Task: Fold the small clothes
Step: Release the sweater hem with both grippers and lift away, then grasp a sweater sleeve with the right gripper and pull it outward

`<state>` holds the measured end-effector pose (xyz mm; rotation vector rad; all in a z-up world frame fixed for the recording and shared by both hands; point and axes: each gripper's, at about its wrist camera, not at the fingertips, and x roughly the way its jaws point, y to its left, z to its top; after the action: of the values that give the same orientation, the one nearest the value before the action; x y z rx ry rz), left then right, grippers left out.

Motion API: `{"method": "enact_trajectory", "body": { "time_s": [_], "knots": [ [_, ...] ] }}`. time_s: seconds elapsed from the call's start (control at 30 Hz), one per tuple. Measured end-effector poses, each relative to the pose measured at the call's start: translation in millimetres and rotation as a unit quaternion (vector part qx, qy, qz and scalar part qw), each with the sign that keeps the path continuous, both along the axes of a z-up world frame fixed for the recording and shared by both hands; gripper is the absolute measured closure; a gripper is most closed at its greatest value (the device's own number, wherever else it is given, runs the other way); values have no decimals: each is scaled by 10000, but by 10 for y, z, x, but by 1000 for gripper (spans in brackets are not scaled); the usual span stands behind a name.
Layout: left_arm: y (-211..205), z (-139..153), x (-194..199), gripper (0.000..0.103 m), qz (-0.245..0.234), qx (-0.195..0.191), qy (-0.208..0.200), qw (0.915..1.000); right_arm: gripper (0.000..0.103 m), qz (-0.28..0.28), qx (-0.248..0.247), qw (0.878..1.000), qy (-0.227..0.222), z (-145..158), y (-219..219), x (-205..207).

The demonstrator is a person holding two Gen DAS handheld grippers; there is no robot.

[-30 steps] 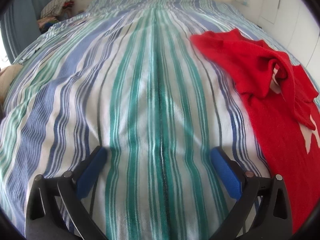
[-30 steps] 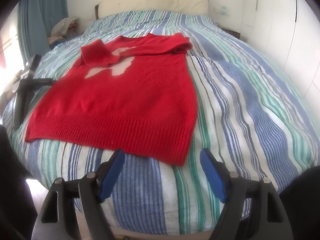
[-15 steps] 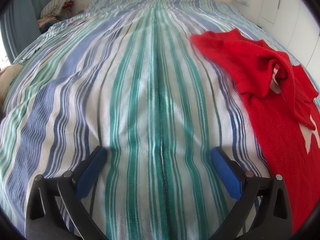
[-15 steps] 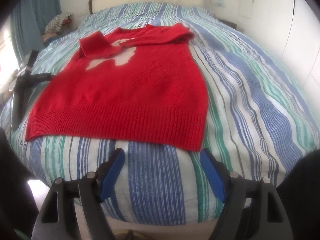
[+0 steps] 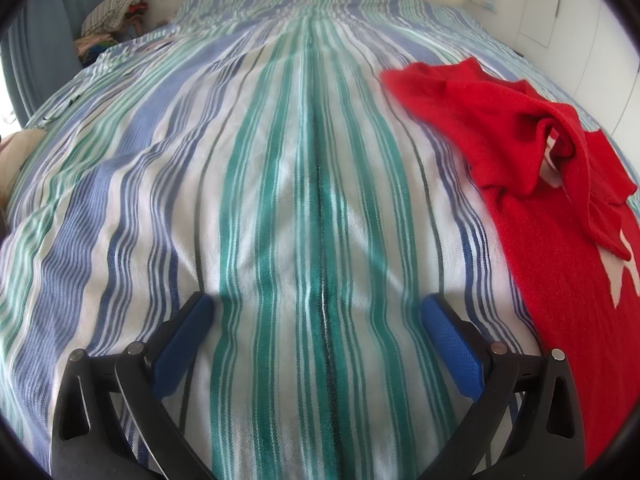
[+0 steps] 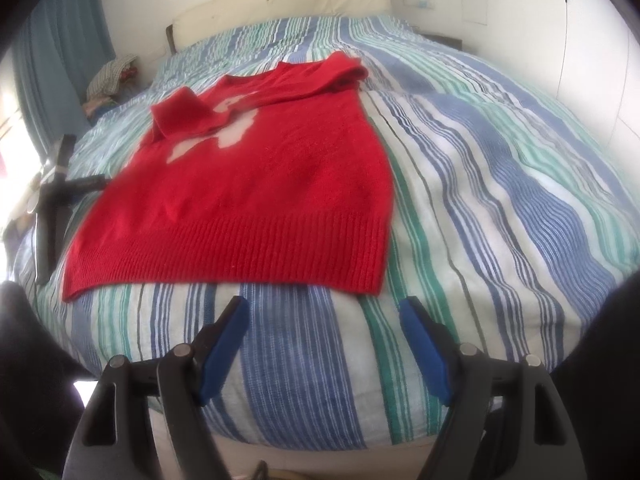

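A: Where does the red sweater (image 6: 256,184) lie?

B: Spread flat on the striped bedcover (image 6: 500,184), filling the middle left of the right wrist view. Its ribbed hem runs across the centre of the frame, nearest the camera. Both sleeves are folded in over the chest, partly covering a pale motif. In the left wrist view the same sweater (image 5: 560,216) sits along the right edge of the frame.

A: And the right gripper (image 6: 324,344)?

B: It hangs at the bottom centre of its frame, just short of the hem, over the rounded edge of the bed. The blue fingers (image 6: 224,348) stand wide apart with only bedcover between them, gripping nothing.

A: The left gripper (image 5: 316,344)?

B: Also spread wide and empty, low in its own frame above bare green and blue stripes, with the sweater off to its right. It also shows as a dark frame at the left edge of the right wrist view.

A: What surrounds the bed?

B: A cream headboard (image 6: 280,4) at the top, a blue curtain (image 6: 60,48) at upper left, and a heap of clothes (image 6: 112,76) beside it.
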<state>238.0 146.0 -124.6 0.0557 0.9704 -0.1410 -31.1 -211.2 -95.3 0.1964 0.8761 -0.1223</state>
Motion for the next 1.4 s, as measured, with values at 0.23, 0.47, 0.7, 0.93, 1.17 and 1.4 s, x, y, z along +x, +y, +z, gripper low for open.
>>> {"method": "enact_trajectory", "body": {
  "time_s": [0.23,0.47,0.7,0.93,1.17,1.4],
  "knots": [
    [-1,-3,-1,0,0,0,-1,10000,26,239,-62,9995,-174,11,74,-89],
    [-1,-3,-2,0,1,0,-3,10000,26,383,-11,9985,-384,25,94,-219],
    [-1,-3,-2,0,0,-1,-3,10000,26,335,181,9977,-559,44,-4,-317],
    [-2,-2,-4,0,0,0,-4,10000,26,319,268,9968,-679,71,-34,-337],
    [0,0,-5,0,-2,0,-4,10000,26,905,-54,9907,-1012,580,-47,-46],
    [-2,-3,-5,0,-2,-1,-5,10000,27,2387,-1878,9453,-1189,1138,151,1452]
  ]
}}
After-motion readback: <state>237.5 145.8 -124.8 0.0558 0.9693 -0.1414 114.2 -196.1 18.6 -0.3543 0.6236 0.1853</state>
